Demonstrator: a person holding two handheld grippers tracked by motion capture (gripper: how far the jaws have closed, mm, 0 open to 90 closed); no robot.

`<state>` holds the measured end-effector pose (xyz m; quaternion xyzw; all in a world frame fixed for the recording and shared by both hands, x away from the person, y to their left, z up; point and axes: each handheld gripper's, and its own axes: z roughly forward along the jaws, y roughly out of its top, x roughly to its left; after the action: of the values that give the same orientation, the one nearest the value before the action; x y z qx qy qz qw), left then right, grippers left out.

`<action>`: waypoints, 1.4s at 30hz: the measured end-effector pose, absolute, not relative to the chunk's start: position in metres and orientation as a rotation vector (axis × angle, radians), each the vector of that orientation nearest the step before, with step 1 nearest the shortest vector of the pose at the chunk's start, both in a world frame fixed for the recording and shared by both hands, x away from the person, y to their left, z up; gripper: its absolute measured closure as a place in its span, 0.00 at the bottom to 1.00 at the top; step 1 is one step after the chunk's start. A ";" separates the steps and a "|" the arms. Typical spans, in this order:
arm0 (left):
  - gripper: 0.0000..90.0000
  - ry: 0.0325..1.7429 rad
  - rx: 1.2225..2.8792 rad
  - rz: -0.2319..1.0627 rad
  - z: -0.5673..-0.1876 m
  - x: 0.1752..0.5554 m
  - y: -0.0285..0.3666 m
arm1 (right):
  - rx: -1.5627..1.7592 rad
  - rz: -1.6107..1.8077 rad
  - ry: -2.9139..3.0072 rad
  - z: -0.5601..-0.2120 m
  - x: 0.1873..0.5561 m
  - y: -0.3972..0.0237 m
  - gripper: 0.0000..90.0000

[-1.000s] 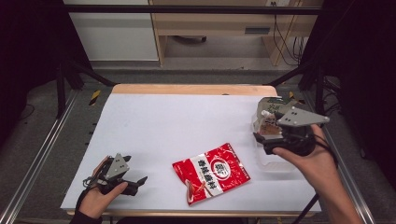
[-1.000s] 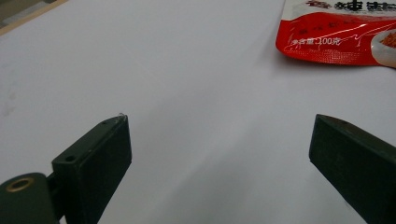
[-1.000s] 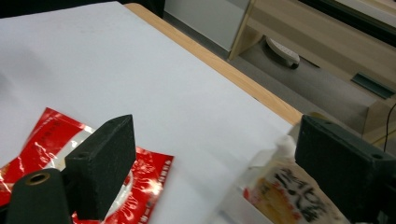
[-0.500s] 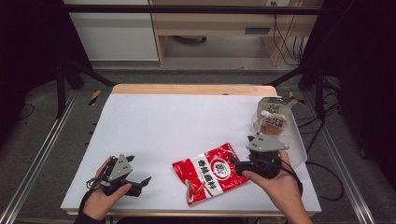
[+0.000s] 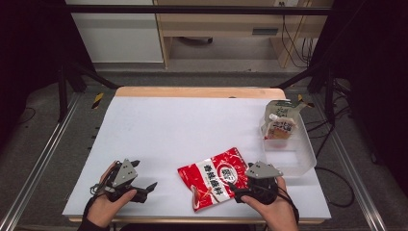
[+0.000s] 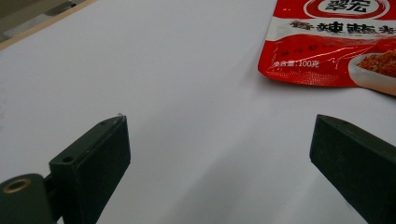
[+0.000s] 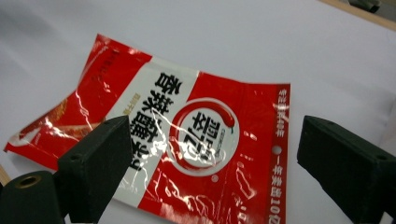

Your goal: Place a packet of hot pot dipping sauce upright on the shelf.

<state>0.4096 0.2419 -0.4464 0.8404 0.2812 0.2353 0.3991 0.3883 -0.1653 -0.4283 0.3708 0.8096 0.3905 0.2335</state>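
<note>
The right gripper [image 5: 239, 186] has come away from the clear bin [image 5: 302, 161] and down to the red sachet's [image 5: 214, 177] right edge. Its jaws stand apart, straddling that edge, nothing between them yet. The sachet lies flat on the bench [image 5: 192, 125], left of the bin, its long axis running diagonally. The left gripper [image 5: 148, 187], jaws apart and empty, rests well left of the sachet; the right is nearer. Contact with the film probably has not occurred.
</note>
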 end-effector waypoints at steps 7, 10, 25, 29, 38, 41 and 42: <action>0.06 0.696 2.121 0.603 -0.445 0.408 0.231 | 1.110 1.061 2.199 -0.448 0.376 -0.176 0.12; 0.06 0.689 2.126 0.599 -0.446 0.408 0.229 | 1.153 1.040 2.208 -0.455 0.373 -0.180 0.12; 0.06 0.682 2.131 0.583 -0.448 0.407 0.225 | 1.287 0.974 2.261 -0.474 0.384 -0.192 0.14; 0.06 0.676 2.139 0.585 -0.447 0.407 0.225 | 1.293 0.989 2.276 -0.474 0.385 -0.191 0.15; 0.06 0.677 2.140 0.584 -0.447 0.407 0.225 | 1.291 1.026 2.268 -0.472 0.385 -0.189 0.16; 0.06 0.677 2.140 0.584 -0.447 0.407 0.225 | 1.270 1.064 2.252 -0.469 0.383 -0.188 0.20; 0.06 0.676 2.140 0.584 -0.447 0.407 0.225 | 1.278 1.073 2.248 -0.467 0.382 -0.187 0.21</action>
<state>0.4071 0.2253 -0.4475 0.8459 0.2673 0.2306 0.3997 0.3818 -0.1867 -0.4673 0.4499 0.7913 0.3776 0.1700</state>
